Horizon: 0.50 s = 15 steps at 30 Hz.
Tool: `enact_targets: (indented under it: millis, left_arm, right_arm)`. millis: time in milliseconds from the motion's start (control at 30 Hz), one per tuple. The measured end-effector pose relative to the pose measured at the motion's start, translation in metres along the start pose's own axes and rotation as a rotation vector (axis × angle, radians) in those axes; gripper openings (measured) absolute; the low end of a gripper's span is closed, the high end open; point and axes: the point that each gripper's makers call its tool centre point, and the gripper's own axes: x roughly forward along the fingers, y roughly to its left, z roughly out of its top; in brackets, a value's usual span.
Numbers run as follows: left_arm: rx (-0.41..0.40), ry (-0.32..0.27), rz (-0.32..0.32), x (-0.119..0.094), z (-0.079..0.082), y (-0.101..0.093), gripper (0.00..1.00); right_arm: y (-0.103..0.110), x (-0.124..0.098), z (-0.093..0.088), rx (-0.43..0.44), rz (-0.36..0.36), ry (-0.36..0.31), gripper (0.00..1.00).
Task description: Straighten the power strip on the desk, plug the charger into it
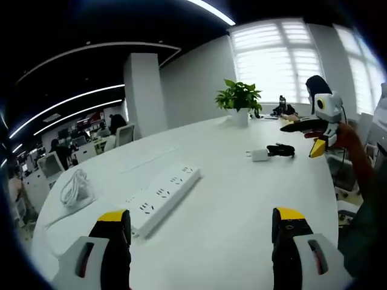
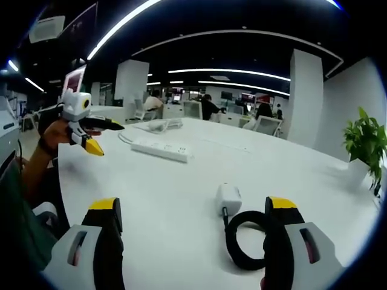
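Since nothing is gripped yet: both pairs of jaws stand spread and empty.
Strip: the long white plastic power strip (image 1: pixel 160 196) lies askew on the white desk (image 1: pixel 242 199), just ahead of your left gripper (image 1: pixel 202 232).
Charger: the small white charger (image 2: pixel 229 197) with coiled black cable (image 2: pixel 245 238) lies between your right gripper (image 2: pixel 196 223) jaws.
Advice: square the strip first, pushing its ends gently.

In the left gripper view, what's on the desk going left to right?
Coiled white cable → power strip → potted plant → charger with its black cord → the right gripper, held above the desk's right edge.
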Motion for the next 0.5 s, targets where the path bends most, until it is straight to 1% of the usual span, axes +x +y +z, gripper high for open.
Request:
enact_targets:
  millis: [133,200,300,400,500]
  left_arm:
    - [0.013,0.010,0.005,0.004,0.003,0.004,0.99]
    - [0.037,0.028,0.011,0.006,0.003,0.008,0.99]
    - [0.047,0.042,0.001,0.010,0.002,0.010,0.99]
    - [0.055,0.049,-0.023,0.013,0.003,0.009,0.99]
    - [0.063,0.054,-0.027,0.016,0.005,0.010,0.99]
  right_arm:
    - [0.000,0.000,0.000,0.001,0.002,-0.002,0.97]
    - [0.000,0.000,-0.001,0.005,0.001,-0.001,0.97]
    - [-0.001,0.000,-0.002,0.007,-0.001,0.002,0.97]
    - [-0.002,-0.001,-0.003,0.012,-0.003,0.002,0.97]
    - [-0.003,-0.002,-0.004,0.013,-0.008,0.003,0.97]
